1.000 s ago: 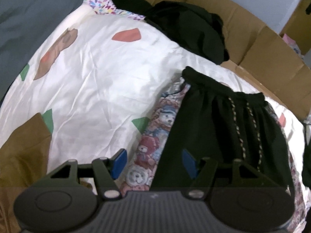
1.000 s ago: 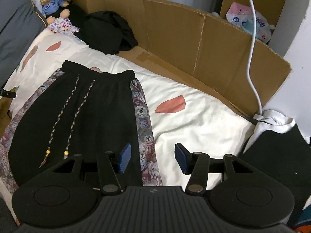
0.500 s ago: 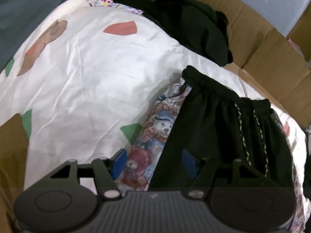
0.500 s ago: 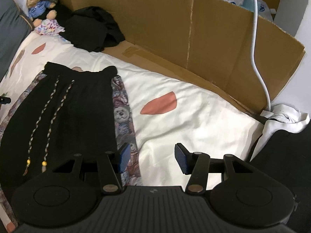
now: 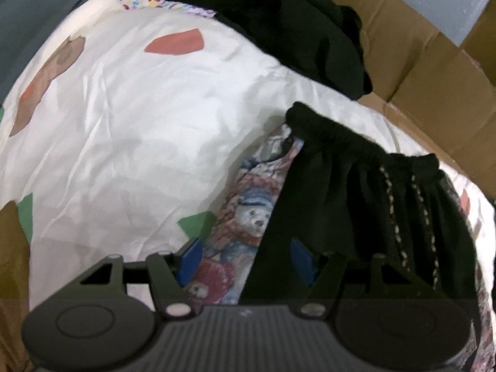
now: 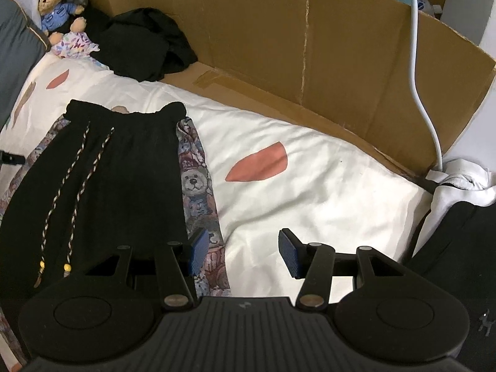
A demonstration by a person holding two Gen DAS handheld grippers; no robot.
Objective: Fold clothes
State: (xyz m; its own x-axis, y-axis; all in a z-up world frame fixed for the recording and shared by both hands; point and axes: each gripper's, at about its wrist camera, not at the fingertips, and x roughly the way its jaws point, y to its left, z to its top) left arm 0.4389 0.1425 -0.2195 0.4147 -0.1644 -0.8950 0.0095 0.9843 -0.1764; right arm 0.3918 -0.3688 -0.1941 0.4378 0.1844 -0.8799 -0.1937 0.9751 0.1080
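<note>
Black trousers (image 6: 102,173) with teddy-bear side panels and a braided drawstring lie flat on a white patterned bedsheet (image 6: 310,192), waistband away from me. My left gripper (image 5: 245,259) stands open above the trousers' left bear-print panel (image 5: 248,214), nothing between its blue pads. My right gripper (image 6: 243,252) is open too, hovering over the sheet just right of the trousers' right bear-print edge (image 6: 198,192). In the left wrist view the trousers (image 5: 356,204) fill the right half.
A crumpled black garment (image 6: 145,46) lies at the back by a cardboard wall (image 6: 310,46). Stuffed toys (image 6: 59,15) sit at the far left corner. White and dark clothes (image 6: 458,204) pile at the right. A white cable (image 6: 418,77) hangs over the cardboard.
Both grippers have moved forward toward the waistband end of the trousers. The right gripper has also shifted right, off the bear-print edge and over the sheet. Both stay open.
</note>
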